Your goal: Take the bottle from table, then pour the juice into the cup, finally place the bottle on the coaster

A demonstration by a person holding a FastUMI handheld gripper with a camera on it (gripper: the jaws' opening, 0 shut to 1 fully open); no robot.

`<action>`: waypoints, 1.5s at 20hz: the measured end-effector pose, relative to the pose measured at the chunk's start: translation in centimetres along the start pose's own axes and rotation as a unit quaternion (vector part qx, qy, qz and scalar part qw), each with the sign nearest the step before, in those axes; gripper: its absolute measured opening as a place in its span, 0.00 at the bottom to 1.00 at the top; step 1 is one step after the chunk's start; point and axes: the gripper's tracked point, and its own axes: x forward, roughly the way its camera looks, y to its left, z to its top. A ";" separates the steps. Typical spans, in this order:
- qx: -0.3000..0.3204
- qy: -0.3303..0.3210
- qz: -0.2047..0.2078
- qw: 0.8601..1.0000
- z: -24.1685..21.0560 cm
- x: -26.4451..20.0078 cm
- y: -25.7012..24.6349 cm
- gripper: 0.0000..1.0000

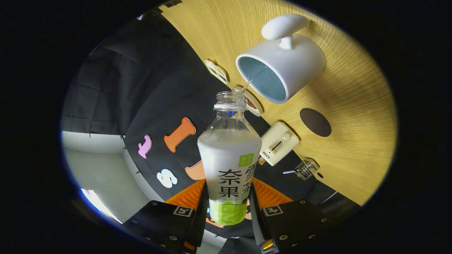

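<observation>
Your bottle [229,155] sits between the fingers, clamped low on its body, both fingers [201,208] pressing on its sides. The gripper [229,206] is closed down to the bottle's width and holds it tipped hard over, so the table [353,148] stands steeply aslant across the view. The cap is off. Cloudy whitish juice fills the body up to about the shoulder; the neck is clear.

A thin stream [247,84] leaves the bottle's mouth and runs into the cup [282,67], just beyond the mouth. The cup is white outside, blue-grey inside, with a thick white handle on the side turned from you. Droplets speckle its inner wall.

A dark round coaster [315,122] lies bare on the wood near the cup, beyond the fingers and apart from the bottle.

Also on the table: a cream appliance [279,143] with a knob and a slot, close to the coaster; a small clear faceted glass thing [305,168] near the table edge; two light round coasters, one [254,103] partly behind the bottle's mouth, the other [216,70] further along the table's edge.
</observation>
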 end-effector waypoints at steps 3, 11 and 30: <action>0.012 0.002 0.004 1.000 0.0 -0.1 0.4 0.57; 0.023 0.001 -0.001 1.000 -0.3 0.0 0.1 0.57; -0.568 0.059 -0.060 0.819 -2.8 1.7 -5.7 0.56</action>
